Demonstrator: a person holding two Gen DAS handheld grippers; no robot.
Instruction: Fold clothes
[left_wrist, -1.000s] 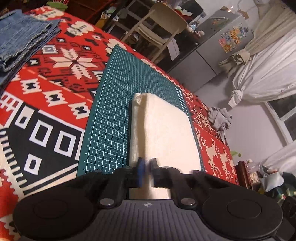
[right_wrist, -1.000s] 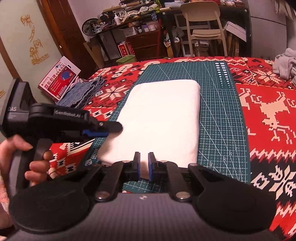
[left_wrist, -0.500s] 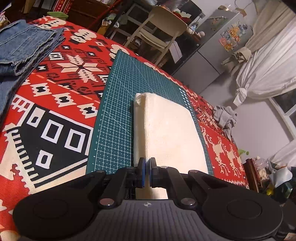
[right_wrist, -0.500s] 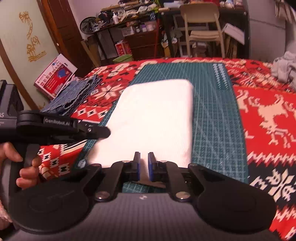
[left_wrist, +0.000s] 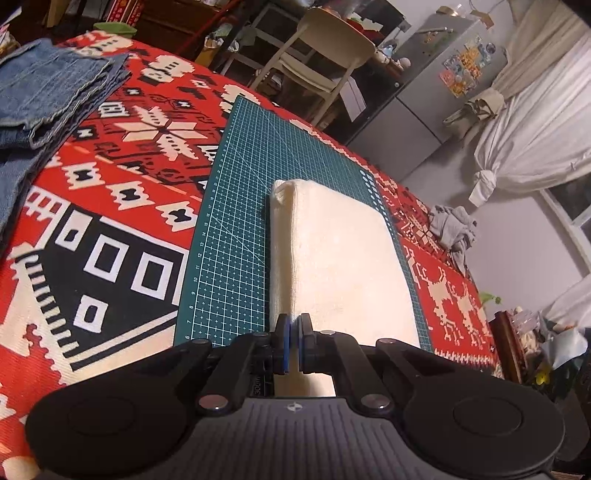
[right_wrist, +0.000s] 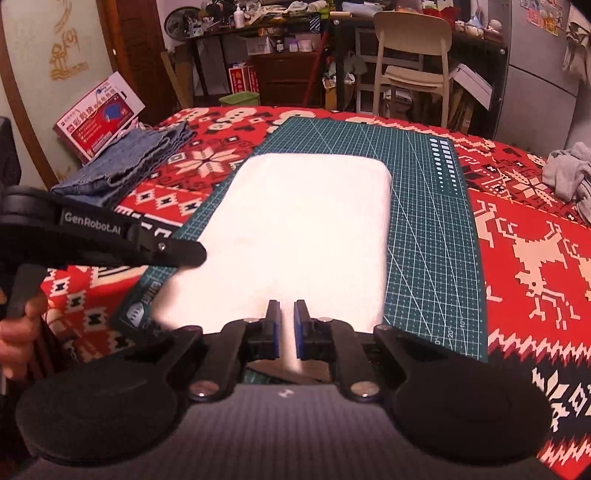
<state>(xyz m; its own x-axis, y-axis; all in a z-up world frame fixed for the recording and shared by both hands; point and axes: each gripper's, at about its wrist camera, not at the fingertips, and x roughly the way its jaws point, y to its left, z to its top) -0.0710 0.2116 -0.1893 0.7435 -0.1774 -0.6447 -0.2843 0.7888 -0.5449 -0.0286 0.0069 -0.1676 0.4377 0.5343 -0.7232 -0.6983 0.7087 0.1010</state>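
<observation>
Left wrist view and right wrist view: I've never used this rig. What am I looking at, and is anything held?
There is no robot arm. A person holds a left gripper and a right gripper, each with a camera looking along its fingers, so each view comes from its own gripper. A folded white towel lies on a green cutting mat over a red patterned blanket, with folded denim beside it. Both sets of jaws are nearly closed, apparently pinching the towel's near edge.

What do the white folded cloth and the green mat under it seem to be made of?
The cloth looks like soft, thick terry or knit cotton: matte, fuzzy, with rounded layered folds. The mat looks like a vinyl or rubber cutting mat: flat, smooth, slightly glossy, printed with a white grid.
</observation>
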